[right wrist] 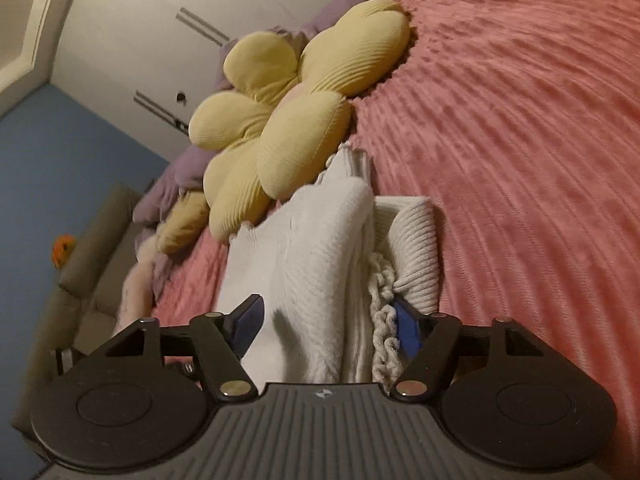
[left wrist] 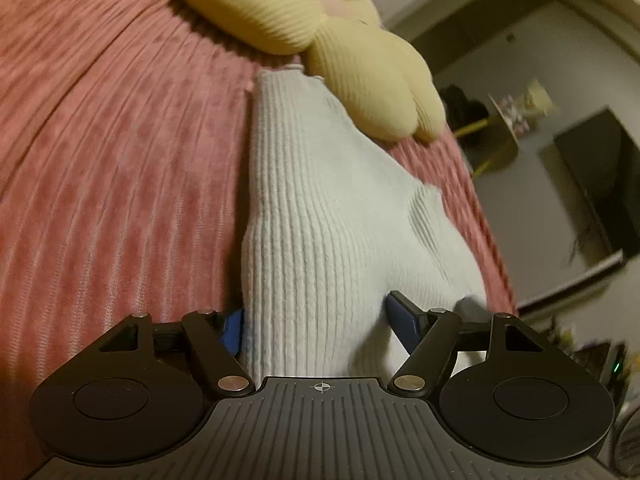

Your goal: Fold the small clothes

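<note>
A white ribbed knit garment [left wrist: 320, 208] lies folded on the pink bedspread [left wrist: 112, 152]. My left gripper [left wrist: 316, 316] straddles its near end. Both blue pads [left wrist: 402, 320] press into the cloth, which bulges between them. In the right wrist view the same white garment [right wrist: 320, 248] is a folded stack with a crochet trim [right wrist: 382, 312] and a rolled ribbed part [right wrist: 416, 248]. My right gripper [right wrist: 328, 316] stands open around the stack's near end. Its left pad sits beside the cloth, and its right pad is half hidden behind the trim.
A yellow flower-shaped cushion [right wrist: 280, 120] lies just beyond the garment, touching its far end. Purple and pale plush items [right wrist: 176, 184] sit at the bed's edge. A dark screen [left wrist: 600, 184] and room furniture show past the bed. Pink bedspread [right wrist: 520, 140] stretches wide to one side.
</note>
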A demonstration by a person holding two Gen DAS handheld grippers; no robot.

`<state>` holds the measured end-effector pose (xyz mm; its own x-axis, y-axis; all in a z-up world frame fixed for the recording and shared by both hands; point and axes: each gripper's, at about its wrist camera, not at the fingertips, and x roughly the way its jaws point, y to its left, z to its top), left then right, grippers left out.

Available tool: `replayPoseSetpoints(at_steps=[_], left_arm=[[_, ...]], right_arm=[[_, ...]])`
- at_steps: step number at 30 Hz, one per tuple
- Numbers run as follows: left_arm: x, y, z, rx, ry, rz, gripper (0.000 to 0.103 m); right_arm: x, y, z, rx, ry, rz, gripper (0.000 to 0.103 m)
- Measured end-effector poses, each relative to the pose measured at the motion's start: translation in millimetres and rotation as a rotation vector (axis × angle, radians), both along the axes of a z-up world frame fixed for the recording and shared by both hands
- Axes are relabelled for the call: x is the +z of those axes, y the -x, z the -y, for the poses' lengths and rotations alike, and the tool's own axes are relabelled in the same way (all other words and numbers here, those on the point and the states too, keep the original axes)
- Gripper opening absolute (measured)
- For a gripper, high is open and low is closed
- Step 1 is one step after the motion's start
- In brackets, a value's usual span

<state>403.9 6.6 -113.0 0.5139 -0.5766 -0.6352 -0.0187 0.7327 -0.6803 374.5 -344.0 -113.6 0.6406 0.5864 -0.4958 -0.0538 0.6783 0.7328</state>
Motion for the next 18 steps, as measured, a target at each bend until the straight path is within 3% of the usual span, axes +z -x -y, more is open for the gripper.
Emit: replayPoseSetpoints(at_steps=[2, 4, 6, 8, 10, 13, 15, 18], left_arm=[[6, 1, 4, -0.017, -0.026, 0.007, 0.054], [16, 4, 5, -0.032, -0.042, 0.034, 0.042], [31, 9, 1, -0.035, -0.015, 0.05, 0.041], [46, 19, -6, -0.037, 0.016, 0.077, 0.041], [64, 35, -10, -0.059, -0.067, 0.116, 0.041], [77, 62, -25, -0.061, -0.219, 0.112, 0.043], [74, 77, -41, -0.029, -0.254, 0.058, 0.045], [71, 99, -61, 0.047, -0.315, 0.034, 0.054]], right_arm=[[-1, -3, -8, -0.007, 0.044, -0.007, 0.051], [3, -2, -17, -0.011, 0.1, 0.005, 0.038], [18, 2, -31, -0.002, 0.194, 0.035, 0.032], [28, 7, -37, 0.029, 0.139, 0.05, 0.029], [37, 11, -48, 0.076, 0.074, 0.061, 0.029], [45, 22, -79, 0.164, 0.092, 0.073, 0.029], [39, 31, -91, 0.199, 0.048, 0.049, 0.029], [30, 50, -96, 0.156, -0.007, 0.03, 0.034]])
